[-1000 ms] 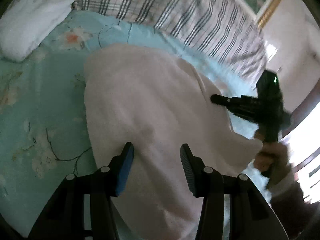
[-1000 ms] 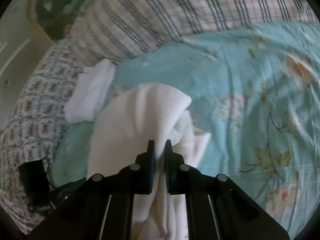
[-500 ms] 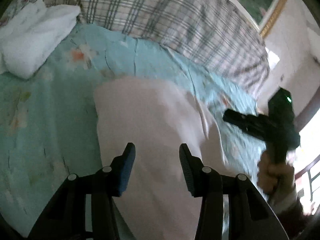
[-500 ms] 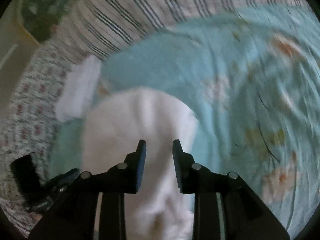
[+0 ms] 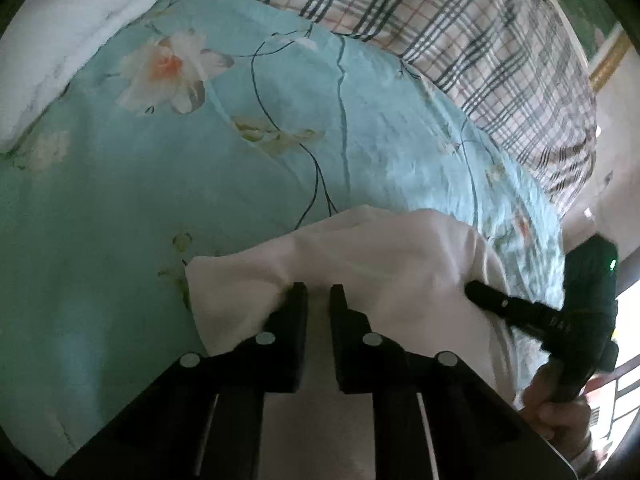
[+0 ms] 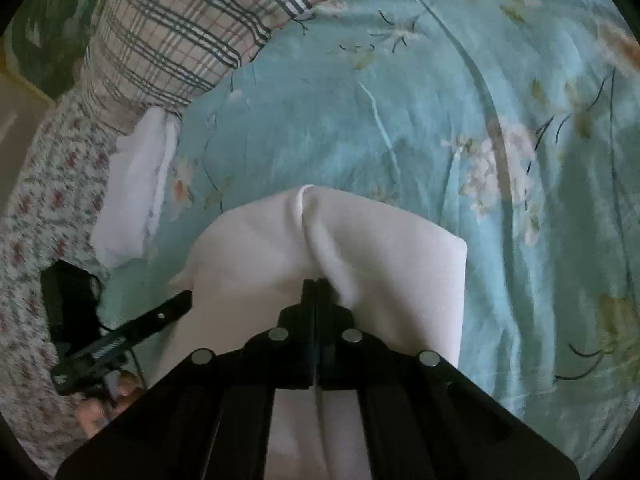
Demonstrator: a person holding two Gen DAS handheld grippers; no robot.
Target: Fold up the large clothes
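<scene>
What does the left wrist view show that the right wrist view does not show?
Only the left wrist view shows a pale wall with a gold strip at its right edge. Only the right wrist view shows red-flowered bedding at its left edge. Both show the white garment on the teal floral sheet, the plaid quilt and a folded white cloth.

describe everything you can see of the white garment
The garment is plain white, soft cloth, partly folded into a thick, rounded bundle on the floral teal sheet. A ridge of it is pinched in the shut right tongs. The left tongs, which have just been closing, grip its near edge.
</scene>
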